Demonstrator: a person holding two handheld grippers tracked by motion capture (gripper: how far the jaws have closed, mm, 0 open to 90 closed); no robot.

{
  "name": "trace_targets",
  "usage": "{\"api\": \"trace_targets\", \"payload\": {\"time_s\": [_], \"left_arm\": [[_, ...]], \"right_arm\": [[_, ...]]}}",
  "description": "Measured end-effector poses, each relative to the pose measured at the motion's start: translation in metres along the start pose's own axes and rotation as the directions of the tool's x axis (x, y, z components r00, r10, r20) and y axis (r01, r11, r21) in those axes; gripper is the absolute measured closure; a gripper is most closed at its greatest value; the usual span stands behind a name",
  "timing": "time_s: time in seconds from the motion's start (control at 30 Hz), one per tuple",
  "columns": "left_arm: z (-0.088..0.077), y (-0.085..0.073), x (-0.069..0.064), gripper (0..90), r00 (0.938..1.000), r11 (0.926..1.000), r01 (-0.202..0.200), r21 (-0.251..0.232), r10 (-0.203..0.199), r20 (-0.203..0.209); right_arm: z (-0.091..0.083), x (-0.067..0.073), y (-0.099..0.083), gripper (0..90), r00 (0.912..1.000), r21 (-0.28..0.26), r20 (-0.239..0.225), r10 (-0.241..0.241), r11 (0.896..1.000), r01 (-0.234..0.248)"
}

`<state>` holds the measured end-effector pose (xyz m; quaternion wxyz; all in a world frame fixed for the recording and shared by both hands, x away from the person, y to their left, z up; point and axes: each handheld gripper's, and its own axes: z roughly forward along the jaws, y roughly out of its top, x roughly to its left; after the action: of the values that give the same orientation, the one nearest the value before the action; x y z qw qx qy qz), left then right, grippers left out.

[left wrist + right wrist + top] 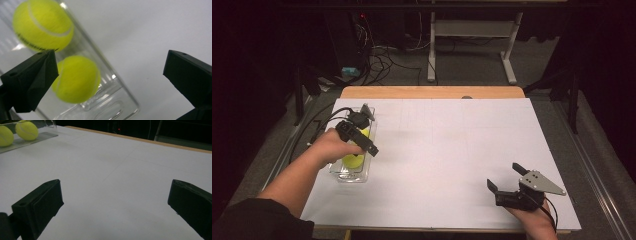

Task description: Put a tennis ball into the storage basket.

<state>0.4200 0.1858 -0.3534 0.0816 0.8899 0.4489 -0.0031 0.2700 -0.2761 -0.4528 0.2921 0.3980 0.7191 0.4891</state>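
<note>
"White paper covered the table; where were the tennis balls?"

"Two tennis balls lay in the clear tray at nine o'clock. The left gripper hung over the tray, jaws spread wide with nothing between them."

"And the other?"

"The right gripper sat at five o'clock, jaws apart, empty, well clear of the tray."

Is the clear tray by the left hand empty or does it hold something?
Not empty: the clear tray holds two tennis balls, lying side by side inside its walls.
</note>
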Motion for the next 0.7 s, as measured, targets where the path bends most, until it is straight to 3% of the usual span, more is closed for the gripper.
{"api": "trace_targets", "payload": {"time_s": [0.33,0.7], "left_arm": [[0.006,0.029,-0.036,0.4,0.9976,0.9977,-0.067,-0.008,0.067,0.019],[0.013,0.043,-0.054,0.4,0.9945,0.9948,-0.101,-0.01,0.102,0.026]], "right_arm": [[-0.001,-0.001,0.0,0.0,1.0,-0.003,0.001,0.0,1.0,0.0],[-0.002,-0.001,0.0,0.0,1.0,-0.003,0.002,0.003,1.0,-0.003]]}}
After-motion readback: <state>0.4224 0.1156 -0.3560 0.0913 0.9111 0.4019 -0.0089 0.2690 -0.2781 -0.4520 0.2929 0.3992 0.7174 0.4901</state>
